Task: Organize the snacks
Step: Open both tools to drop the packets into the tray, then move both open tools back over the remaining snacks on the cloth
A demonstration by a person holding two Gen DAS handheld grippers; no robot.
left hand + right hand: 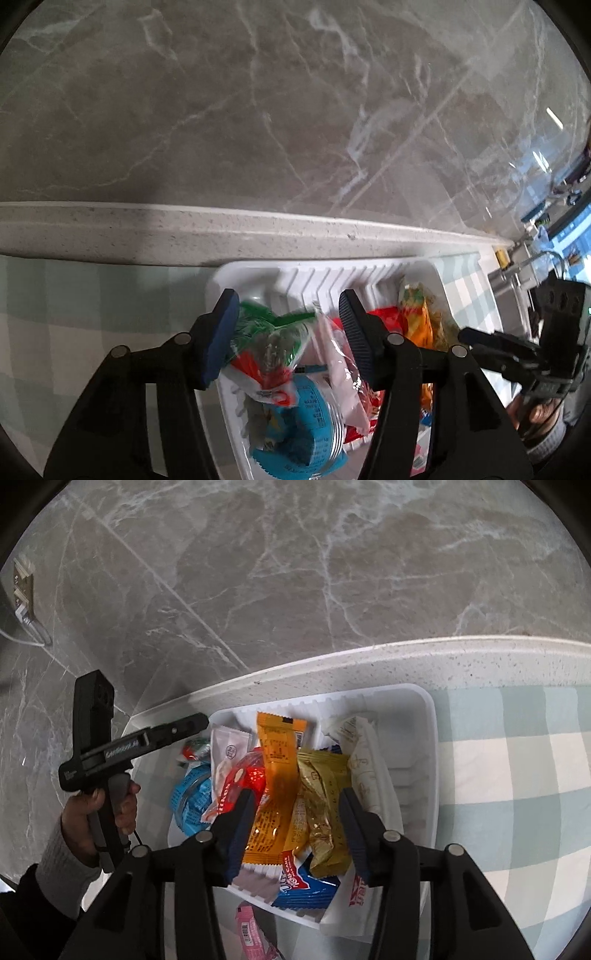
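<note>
1. Left wrist view: the left gripper (288, 336) hung over the white tray (251, 271), which sat on a checked cloth (74, 314) at the far edge of the counter (184, 229), against a grey marble wall (258, 110).
2. Its jaws stood released, spread apart; a green-and-red packet (269, 343) lay in the gap between them, touching the left pad at its edge, with no squeeze visible.
3. Nearer in the tray lay a blue packet (303, 413), a pale pink wrapper (343, 373) slanted beside the right pad, and an orange-yellow packet (421, 317) at the far right of the tray.
4. At the right edge the right gripper (476, 338) reached towards the tray, a hand (543, 413) below it.
5. Right wrist view: the right gripper (295, 816) stood over the same tray (428, 738), jaws released, not pressing anything.
6. Between the pads lay an orange packet (277, 775) and a gold packet (325, 805), overlapping; a red wrapper (236, 786) sat by the left pad, a white paper packet (365, 760) by the right.
7. A blue cake packet (306, 882) lay at the tray's near rim, and a pink packet (251, 934) rested outside it, nearer still.
8. On the left, a hand (96, 812) held the left gripper (192, 725), its tip over the tray's left rim.
</note>
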